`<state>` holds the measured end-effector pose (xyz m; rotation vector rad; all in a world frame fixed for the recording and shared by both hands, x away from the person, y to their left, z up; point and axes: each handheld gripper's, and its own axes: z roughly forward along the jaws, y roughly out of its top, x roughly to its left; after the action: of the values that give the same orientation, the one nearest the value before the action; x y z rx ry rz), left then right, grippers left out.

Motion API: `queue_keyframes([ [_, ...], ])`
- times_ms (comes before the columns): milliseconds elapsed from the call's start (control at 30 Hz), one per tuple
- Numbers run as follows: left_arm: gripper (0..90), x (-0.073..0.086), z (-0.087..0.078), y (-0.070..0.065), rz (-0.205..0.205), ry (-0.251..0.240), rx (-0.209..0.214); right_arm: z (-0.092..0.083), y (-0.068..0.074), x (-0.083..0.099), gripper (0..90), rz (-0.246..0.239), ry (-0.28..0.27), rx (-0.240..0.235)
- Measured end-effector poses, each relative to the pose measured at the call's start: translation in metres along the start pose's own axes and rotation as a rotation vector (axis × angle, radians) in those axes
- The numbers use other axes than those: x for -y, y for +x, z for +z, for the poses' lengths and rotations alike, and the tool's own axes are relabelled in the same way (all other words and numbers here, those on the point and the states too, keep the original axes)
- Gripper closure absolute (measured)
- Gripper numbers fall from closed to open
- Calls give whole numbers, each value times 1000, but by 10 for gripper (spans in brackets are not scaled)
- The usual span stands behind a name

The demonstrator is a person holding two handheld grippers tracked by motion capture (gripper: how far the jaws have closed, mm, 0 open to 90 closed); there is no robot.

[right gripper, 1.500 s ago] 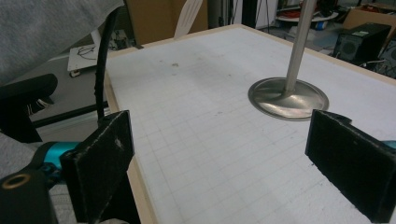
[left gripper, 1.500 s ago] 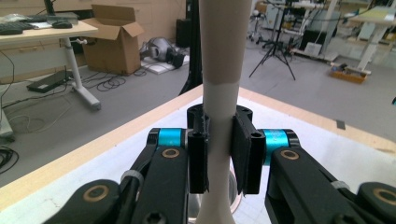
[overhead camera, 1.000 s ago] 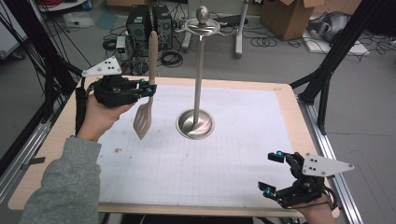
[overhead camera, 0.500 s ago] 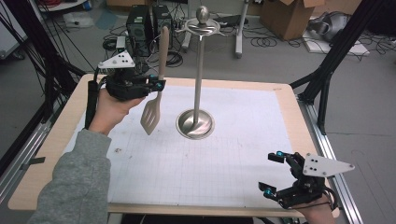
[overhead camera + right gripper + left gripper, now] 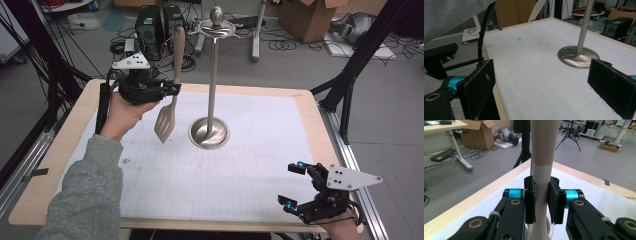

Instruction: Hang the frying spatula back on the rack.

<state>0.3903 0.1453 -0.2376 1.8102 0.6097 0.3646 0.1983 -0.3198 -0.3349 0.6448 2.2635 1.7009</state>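
A beige slotted spatula (image 5: 170, 95) hangs upright above the table, blade down, its handle (image 5: 541, 157) clamped between the pads of my left gripper (image 5: 175, 90). That gripper (image 5: 543, 202) is shut on the handle at about mid-length. Just to its right stands a metal utensil stand (image 5: 212, 75) with a round base (image 5: 577, 56), a tall pole and a hook ring at the top. The spatula blade hovers a little left of the base, apart from it. My right gripper (image 5: 292, 187) rests near the front right corner of the table, its jaws wide open (image 5: 541, 90) with nothing between them.
A white gridded mat (image 5: 200, 170) covers the wooden table (image 5: 50, 165). Black frame struts (image 5: 350, 85) rise at the right and left sides. Cables, computer cases (image 5: 155, 25) and cardboard boxes (image 5: 305, 17) lie on the floor beyond the far edge.
My left gripper has carried the spatula to the right, closer to the stand's pole, and the spatula stands more upright. The right gripper has stayed put.
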Motion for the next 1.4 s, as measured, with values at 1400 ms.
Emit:
queue_keyframes([
  [1400, 775, -7, 18, -1, 0, 26, -2, -2, -1, 1, 70, 5, -9, -5],
])
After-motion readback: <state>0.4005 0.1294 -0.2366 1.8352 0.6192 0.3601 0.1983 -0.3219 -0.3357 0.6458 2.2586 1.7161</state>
